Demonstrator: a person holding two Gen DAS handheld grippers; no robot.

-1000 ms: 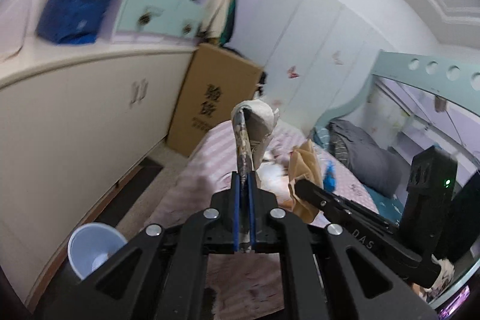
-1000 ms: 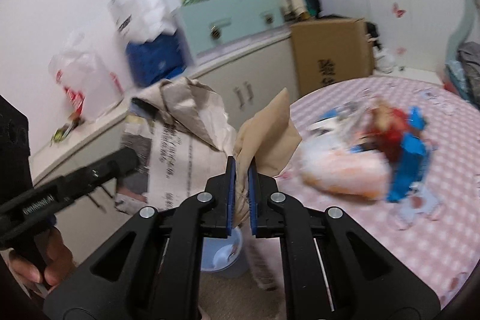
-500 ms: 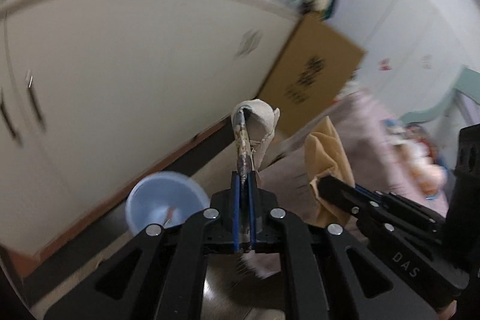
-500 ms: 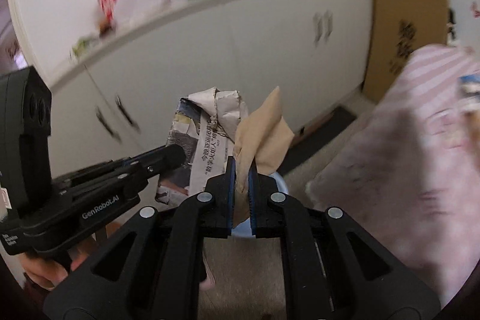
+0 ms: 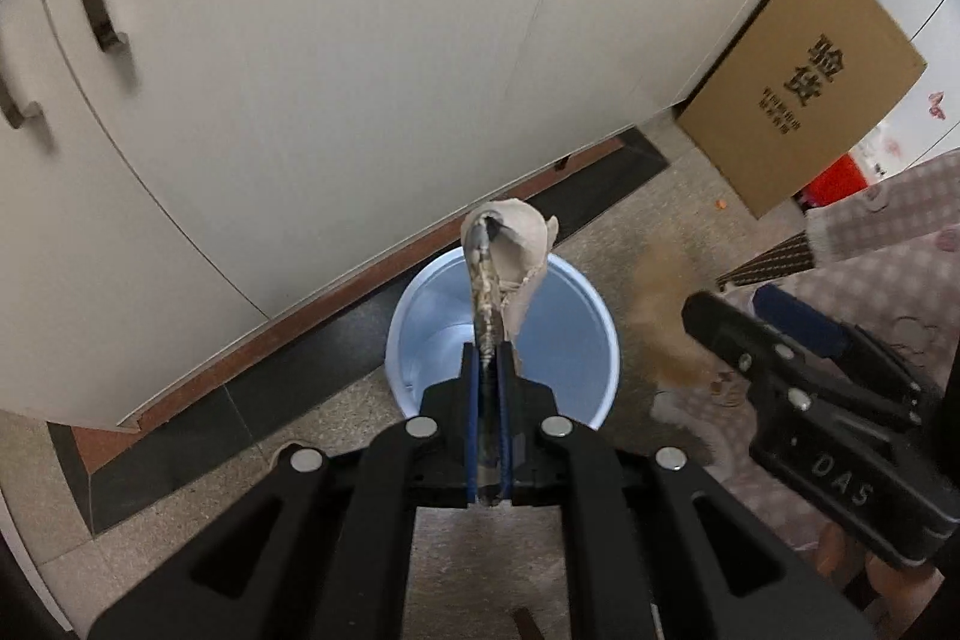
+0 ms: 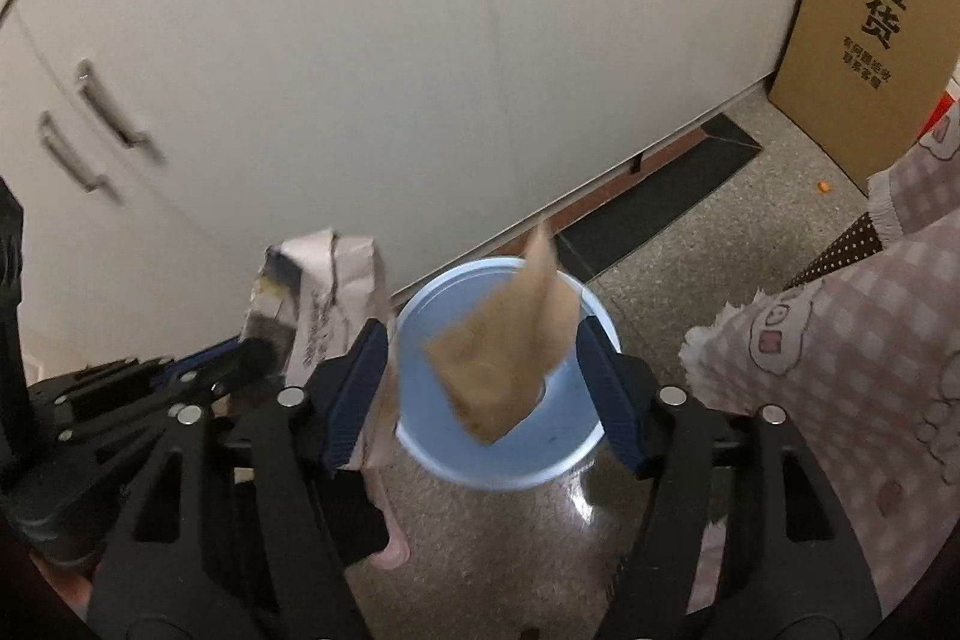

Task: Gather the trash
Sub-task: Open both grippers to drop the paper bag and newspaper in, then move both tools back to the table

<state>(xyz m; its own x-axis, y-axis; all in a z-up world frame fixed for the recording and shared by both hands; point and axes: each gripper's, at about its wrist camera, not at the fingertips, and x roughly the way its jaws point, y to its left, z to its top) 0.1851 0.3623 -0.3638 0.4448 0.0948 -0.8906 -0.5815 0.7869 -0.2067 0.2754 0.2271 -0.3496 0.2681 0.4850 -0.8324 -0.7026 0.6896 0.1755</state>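
Note:
A light blue bin [image 5: 540,334] [image 6: 558,454] stands on the speckled floor before the white cabinets. My left gripper [image 5: 489,376] is shut on a folded newspaper [image 5: 510,262] [image 6: 324,292], held above the bin's rim. My right gripper [image 6: 483,388] hangs over the bin with its jaws opening. A brown paper piece [image 6: 510,346] is loose between the jaws, blurred, above the bin's mouth, and touches neither pad. In the left wrist view that brown paper [image 5: 666,316] is a blur beside the right gripper [image 5: 738,322].
White cabinet doors [image 5: 336,40] with metal handles rise behind the bin. A cardboard box [image 5: 804,94] [image 6: 870,16] leans at the right. A pink checked bedcover [image 6: 840,352] hangs at the right edge. Dark skirting [image 5: 300,352] runs along the cabinet foot.
Both grippers swung down from the bed to above the bin. The right jaws went from shut on the brown paper to wide apart, and the paper came free.

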